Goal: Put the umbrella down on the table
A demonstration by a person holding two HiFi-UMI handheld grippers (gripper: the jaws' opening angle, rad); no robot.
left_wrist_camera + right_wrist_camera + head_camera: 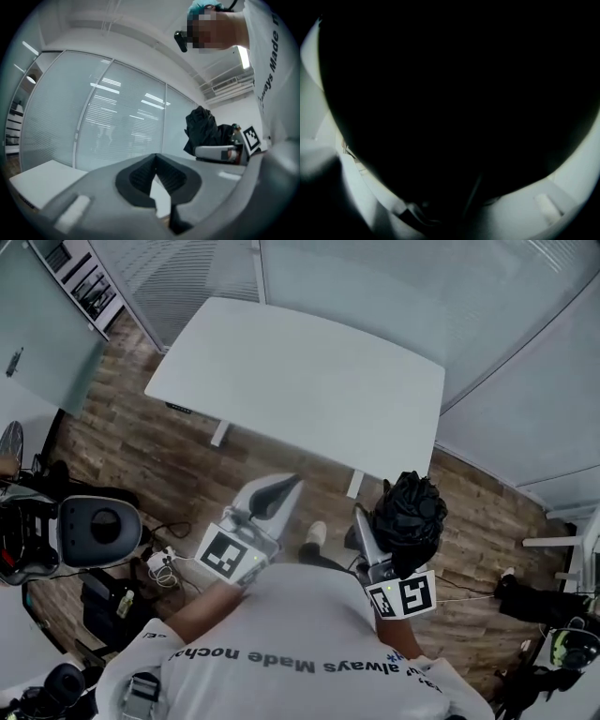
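The black folded umbrella (410,512) is a bunched mass of fabric held in my right gripper (386,538), which is shut on it above the wooden floor, short of the white table (309,381). In the right gripper view, dark fabric fills almost everything between the pale jaws. The left gripper view also shows the umbrella (202,127) to its right, above a grey finger (215,152) of the right gripper. My left gripper (274,491) is shut and empty, with its tips together (155,157), pointing level toward the table.
Frosted glass partitions (394,287) stand behind and to the right of the table. A grey round seat (98,526) with cables and bags (117,601) sits on the floor at the left. More dark gear (539,601) lies at the right.
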